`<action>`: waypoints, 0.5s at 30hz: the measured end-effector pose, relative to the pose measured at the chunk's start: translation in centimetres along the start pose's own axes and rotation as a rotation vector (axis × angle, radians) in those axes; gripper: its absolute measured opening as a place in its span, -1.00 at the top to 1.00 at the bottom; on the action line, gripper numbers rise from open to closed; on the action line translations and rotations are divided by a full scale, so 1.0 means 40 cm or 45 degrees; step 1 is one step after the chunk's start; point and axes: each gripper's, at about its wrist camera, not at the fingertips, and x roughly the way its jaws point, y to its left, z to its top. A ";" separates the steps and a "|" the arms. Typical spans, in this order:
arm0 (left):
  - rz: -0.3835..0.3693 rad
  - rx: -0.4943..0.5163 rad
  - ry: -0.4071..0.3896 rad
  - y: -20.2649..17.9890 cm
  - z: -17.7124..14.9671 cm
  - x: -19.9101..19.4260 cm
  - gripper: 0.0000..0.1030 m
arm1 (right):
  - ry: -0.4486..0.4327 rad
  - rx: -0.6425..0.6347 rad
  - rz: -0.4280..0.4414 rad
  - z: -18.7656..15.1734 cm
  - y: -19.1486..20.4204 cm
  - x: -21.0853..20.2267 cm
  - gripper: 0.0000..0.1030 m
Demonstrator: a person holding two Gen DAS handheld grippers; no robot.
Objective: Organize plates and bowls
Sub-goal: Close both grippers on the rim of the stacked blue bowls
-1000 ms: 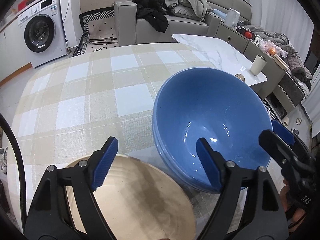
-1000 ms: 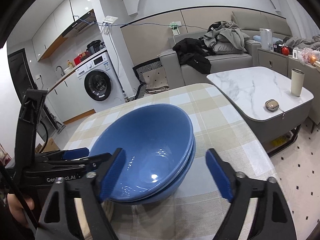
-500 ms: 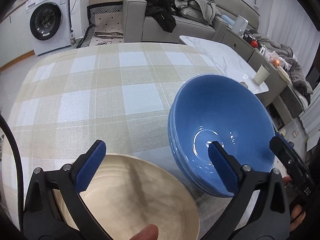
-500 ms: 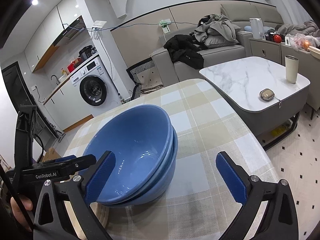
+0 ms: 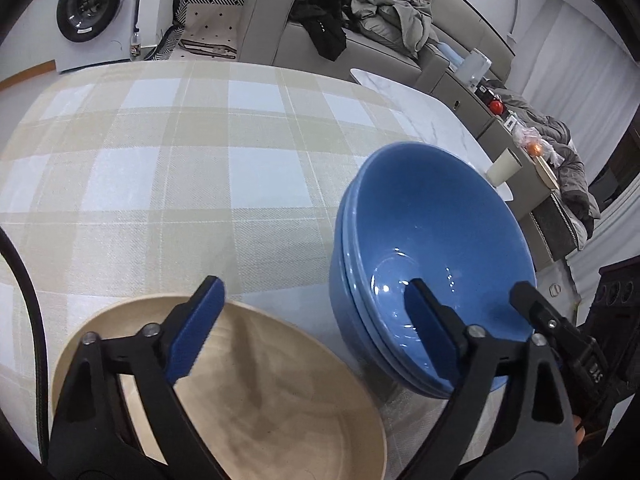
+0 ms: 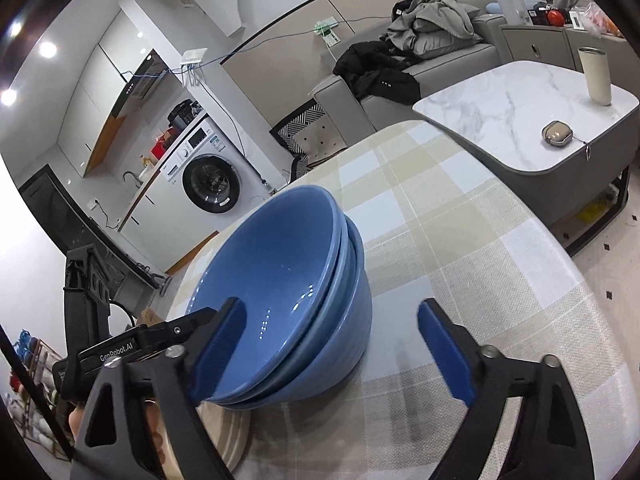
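Note:
A stack of blue bowls stands on the checked tablecloth; it also shows in the right wrist view. A beige wooden plate lies to its left at the near edge, and a slice of it shows in the right wrist view. My left gripper is open and empty, above the gap between plate and bowls. My right gripper is open and empty, its left finger over the bowls' near rim, its right finger over the cloth.
A white marble side table with a cup and a small case stands past the table's right edge. A grey sofa with clothes and a washing machine are beyond the table.
Both grippers have drawn back and risen slightly from the bowls. The bowls and the plate have stayed in place. Both grippers stay open.

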 end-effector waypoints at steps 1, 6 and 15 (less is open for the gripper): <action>-0.006 -0.003 0.004 -0.002 -0.002 0.003 -0.52 | 0.007 -0.002 -0.002 -0.001 0.000 0.005 -0.47; -0.057 -0.008 0.013 -0.016 -0.008 0.009 -0.09 | 0.017 -0.006 0.032 -0.007 0.007 0.010 -0.35; -0.078 0.076 0.002 -0.061 -0.012 0.007 0.29 | -0.013 -0.056 0.011 -0.015 0.027 0.006 0.09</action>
